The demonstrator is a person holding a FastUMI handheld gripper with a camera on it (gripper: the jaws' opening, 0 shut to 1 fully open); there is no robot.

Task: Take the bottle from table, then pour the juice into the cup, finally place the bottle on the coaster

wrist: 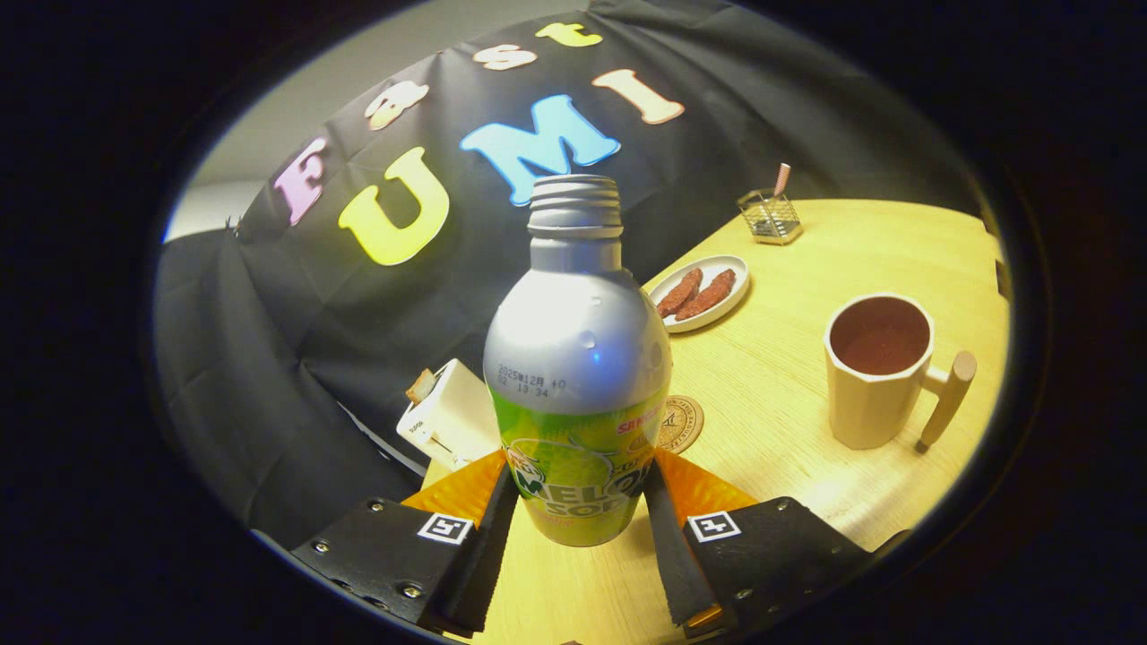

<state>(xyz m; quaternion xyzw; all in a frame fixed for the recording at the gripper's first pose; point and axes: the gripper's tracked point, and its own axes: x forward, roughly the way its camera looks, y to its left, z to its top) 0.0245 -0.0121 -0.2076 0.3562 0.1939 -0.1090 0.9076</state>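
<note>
Gripper [578,502] at lower centre, jaws closed against both sides of the bottle [578,358], which stands uncapped mid-frame, lifted and tilted. Coaster [681,423] peeks out just behind the bottle on the table [806,502]. Cup [883,372], holding dark liquid, at right. Plate [701,291] beyond.

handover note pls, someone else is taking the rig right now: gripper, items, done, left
Gripper: fingers pressed on both sides of the uncapped silver aluminium bottle with green label, which looks lifted and tilted.
Round cork coaster: on the table just behind the bottle.
Cream faceted mug with wooden handle: farther along the wooden table, dark liquid inside.
Done: bottle taken.
Left: place bottle on coaster; whether pouring is finished, cannot tell.
</note>
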